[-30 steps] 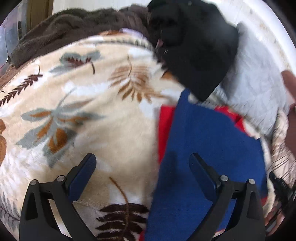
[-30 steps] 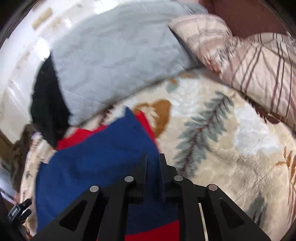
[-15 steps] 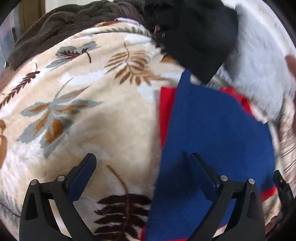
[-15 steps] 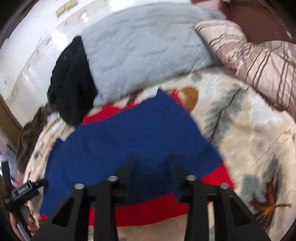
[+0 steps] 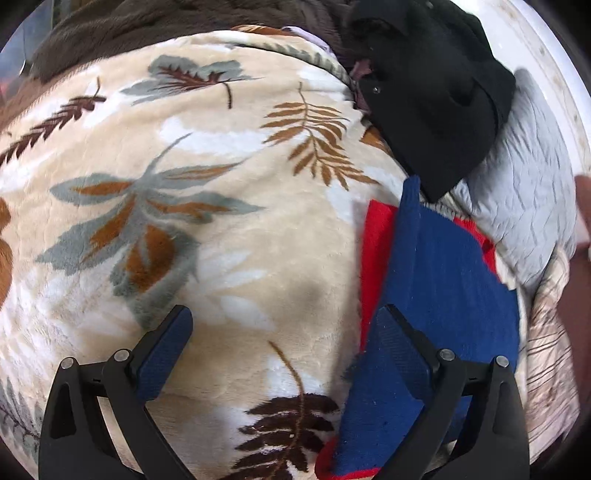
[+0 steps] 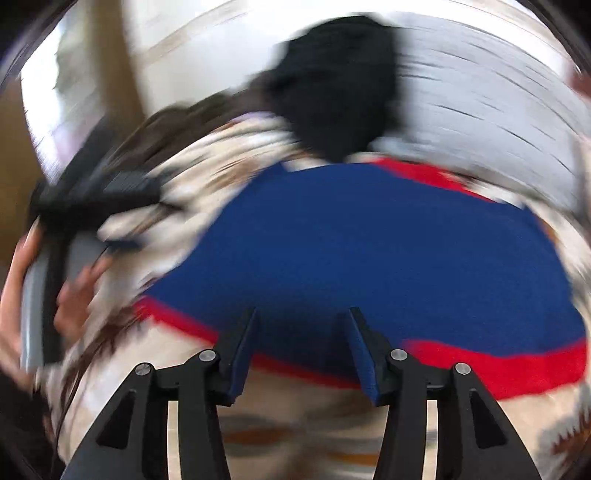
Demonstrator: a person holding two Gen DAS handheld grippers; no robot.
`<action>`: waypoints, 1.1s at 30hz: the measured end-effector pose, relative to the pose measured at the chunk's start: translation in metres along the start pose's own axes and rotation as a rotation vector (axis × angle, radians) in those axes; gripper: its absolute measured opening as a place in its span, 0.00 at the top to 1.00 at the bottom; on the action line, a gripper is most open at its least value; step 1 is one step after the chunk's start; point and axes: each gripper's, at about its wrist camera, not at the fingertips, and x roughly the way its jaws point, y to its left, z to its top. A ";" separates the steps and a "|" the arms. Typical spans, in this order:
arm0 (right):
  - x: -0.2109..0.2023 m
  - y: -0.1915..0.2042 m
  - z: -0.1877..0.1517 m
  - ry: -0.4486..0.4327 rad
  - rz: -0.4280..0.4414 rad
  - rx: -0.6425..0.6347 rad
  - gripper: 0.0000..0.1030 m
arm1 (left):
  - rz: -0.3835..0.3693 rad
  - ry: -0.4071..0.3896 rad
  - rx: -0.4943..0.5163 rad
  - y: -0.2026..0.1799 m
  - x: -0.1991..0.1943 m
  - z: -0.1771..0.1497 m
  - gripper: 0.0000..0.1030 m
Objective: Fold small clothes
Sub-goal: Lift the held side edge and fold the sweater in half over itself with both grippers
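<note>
A small blue garment with red trim (image 5: 443, 280) lies flat on a leaf-patterned blanket (image 5: 207, 229). It also shows in the blurred right wrist view (image 6: 369, 251). My left gripper (image 5: 284, 325) is open and empty, its right finger over the garment's left edge. My right gripper (image 6: 301, 325) is open and empty, just above the garment's near red hem. The left gripper appears at the left of the right wrist view (image 6: 122, 210), held by a hand.
A black garment (image 5: 436, 99) and a grey quilted pillow (image 5: 524, 199) lie beyond the blue garment. A brown blanket (image 5: 155, 26) is at the far left. A striped cloth (image 5: 550, 354) lies at the right edge. A white wall (image 6: 177, 40) is behind.
My right gripper went from shut to open and swung left to face the garment's near hem. The garment now lies flat. My left gripper stayed open and shifted little.
</note>
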 end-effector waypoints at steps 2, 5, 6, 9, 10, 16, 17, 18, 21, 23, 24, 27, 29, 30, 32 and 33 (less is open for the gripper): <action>0.011 0.032 -0.001 0.007 -0.024 -0.124 0.45 | -0.009 -0.003 -0.002 0.001 -0.001 0.002 0.02; 0.028 0.058 0.000 0.045 -0.061 -0.252 0.37 | -0.027 0.000 0.002 0.002 -0.002 0.005 0.02; 0.033 0.063 0.000 0.052 -0.086 -0.287 0.36 | -0.037 0.005 -0.003 0.004 -0.003 0.005 0.02; 0.044 0.073 0.000 0.048 -0.168 -0.375 0.33 | -0.069 0.022 -0.022 0.009 -0.003 0.006 0.02; 0.042 0.077 -0.002 0.042 -0.186 -0.398 0.34 | -0.080 0.030 -0.032 0.010 -0.002 0.006 0.02; 0.031 0.078 -0.006 0.079 -0.071 -0.340 0.32 | -0.107 0.039 -0.052 0.012 -0.003 0.005 0.02; 0.033 0.080 -0.007 0.071 -0.092 -0.355 0.31 | -0.107 0.039 -0.053 0.013 -0.003 0.005 0.02; 0.037 0.086 -0.009 0.056 -0.170 -0.405 0.32 | -0.107 0.039 -0.054 0.012 -0.003 0.005 0.02; 0.045 0.088 -0.005 0.036 -0.244 -0.414 0.36 | -0.106 0.045 -0.051 0.011 -0.002 0.006 0.02; 0.046 0.081 0.002 0.026 -0.239 -0.366 0.74 | -0.114 0.049 -0.048 0.011 -0.002 0.005 0.02; 0.044 0.077 0.005 0.018 -0.247 -0.347 0.85 | -0.131 0.053 -0.055 0.012 -0.003 0.006 0.02; 0.017 0.065 0.003 -0.103 -0.235 -0.283 0.87 | -0.224 0.082 -0.101 0.013 -0.001 0.007 0.02; 0.001 0.057 0.001 -0.163 -0.232 -0.244 0.89 | -0.320 0.115 -0.123 0.008 0.002 0.006 0.02; -0.004 0.052 0.002 -0.177 -0.228 -0.222 0.89 | -0.347 0.127 -0.123 0.005 0.004 0.006 0.02; -0.007 0.042 0.000 -0.191 -0.207 -0.172 0.89 | -0.415 0.171 -0.122 -0.007 0.014 0.008 0.02; -0.006 0.037 0.000 -0.187 -0.190 -0.151 0.89 | -0.434 0.182 -0.123 -0.011 0.018 0.009 0.02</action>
